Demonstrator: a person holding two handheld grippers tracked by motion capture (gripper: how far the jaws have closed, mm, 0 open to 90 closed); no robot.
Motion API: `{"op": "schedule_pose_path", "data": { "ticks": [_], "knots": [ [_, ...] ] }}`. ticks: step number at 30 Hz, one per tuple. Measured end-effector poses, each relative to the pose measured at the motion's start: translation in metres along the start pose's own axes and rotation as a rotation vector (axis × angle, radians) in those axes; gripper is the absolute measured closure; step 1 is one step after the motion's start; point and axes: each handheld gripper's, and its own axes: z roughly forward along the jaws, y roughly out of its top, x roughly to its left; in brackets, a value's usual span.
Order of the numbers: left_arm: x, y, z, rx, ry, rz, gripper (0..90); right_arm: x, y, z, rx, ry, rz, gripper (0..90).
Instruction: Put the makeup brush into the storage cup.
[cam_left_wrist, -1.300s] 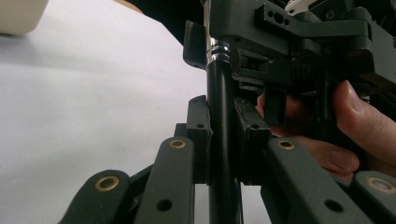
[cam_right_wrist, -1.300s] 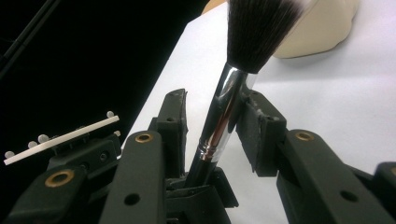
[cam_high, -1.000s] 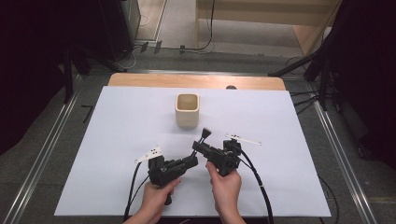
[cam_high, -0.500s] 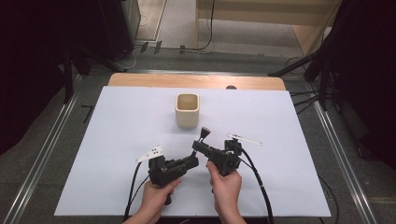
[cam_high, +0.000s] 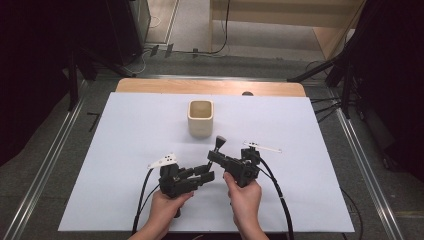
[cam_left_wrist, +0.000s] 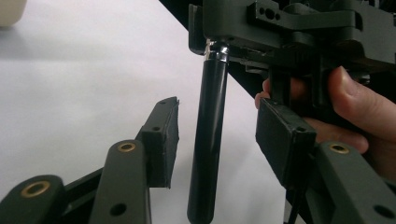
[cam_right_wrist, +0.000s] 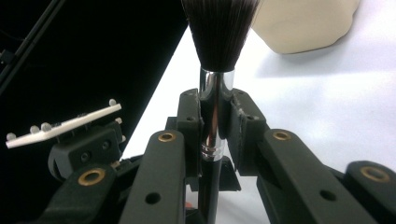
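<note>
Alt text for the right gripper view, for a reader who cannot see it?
The right gripper clamps a makeup brush by its silver ferrule, dark bristles pointing up. A cream cup stands beyond on the white table.

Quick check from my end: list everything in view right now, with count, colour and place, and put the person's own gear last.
brush: one, black handle, silver ferrule, dark bristles; clamped at the ferrule, handle running down between the other gripper's jaws
cup: one, cream, squarish, upright on the sheet beyond the grippers
sheet: one, white, covering the table
table edge: one, wooden strip along the sheet's far side
right gripper: one, black, shut on the brush
left gripper: one, black, jaws just been opening, pads clear of the handle on both sides
hands: two, at the near edge, one on each gripper
</note>
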Motion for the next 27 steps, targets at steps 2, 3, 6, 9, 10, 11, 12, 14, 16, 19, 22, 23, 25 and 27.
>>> {"op": "schedule_pose_path", "data": {
  "ticks": [2, 3, 6, 9, 10, 11, 12, 14, 16, 19, 22, 23, 25, 27],
  "knots": [
    [-0.002, 0.002, 0.0, 0.01, 0.001, 0.011, 47.5, 0.0, 0.001, -0.001, 0.002, -0.002, -0.009, 77.9],
    [-0.002, 0.003, 0.0, 0.019, 0.001, 0.021, 46.7, 0.0, 0.002, -0.001, 0.012, -0.006, -0.018, 77.9],
    [-0.005, 0.006, 0.001, 0.045, 0.008, 0.038, 43.5, 0.0, 0.005, -0.001, 0.036, -0.015, -0.036, 77.9],
    [-0.007, 0.008, 0.001, 0.087, 0.04, 0.073, 41.6, 0.001, 0.008, -0.002, 0.057, -0.017, -0.058, 77.9],
    [-0.008, 0.008, 0.001, 0.09, 0.049, 0.092, 41.6, 0.002, 0.009, -0.003, 0.064, -0.009, -0.055, 77.9],
    [-0.009, 0.009, 0.002, 0.098, 0.049, 0.102, 41.5, 0.002, 0.01, -0.003, 0.071, -0.007, -0.063, 77.9],
    [-0.009, 0.01, 0.002, 0.114, 0.048, 0.103, 40.8, 0.003, 0.011, -0.004, 0.079, -0.011, -0.071, 77.9],
    [-0.011, 0.012, 0.003, 0.136, 0.05, 0.123, 39.0, 0.004, 0.013, -0.004, 0.093, -0.018, -0.09, 77.9],
    [-0.013, 0.013, 0.003, 0.155, 0.059, 0.151, 38.2, 0.003, 0.015, -0.005, 0.102, -0.022, -0.101, 77.9],
    [-0.015, 0.015, 0.004, 0.182, 0.058, 0.175, 36.9, 0.003, 0.017, -0.005, 0.123, -0.033, -0.12, 77.9],
    [-0.013, 0.015, 0.004, 0.195, 0.053, 0.164, 35.9, 0.003, 0.019, -0.005, 0.143, -0.031, -0.14, 77.9],
    [-0.013, 0.016, 0.004, 0.199, 0.052, 0.162, 35.7, 0.003, 0.019, -0.005, 0.15, -0.027, -0.146, 77.9],
    [-0.011, 0.017, 0.004, 0.211, 0.05, 0.159, 35.2, 0.004, 0.02, -0.006, 0.158, -0.025, -0.18, 78.0],
    [-0.009, 0.019, 0.003, 0.208, 0.026, 0.124, 35.0, 0.005, 0.02, -0.007, 0.173, -0.023, -0.199, 77.9]
  ]
}}
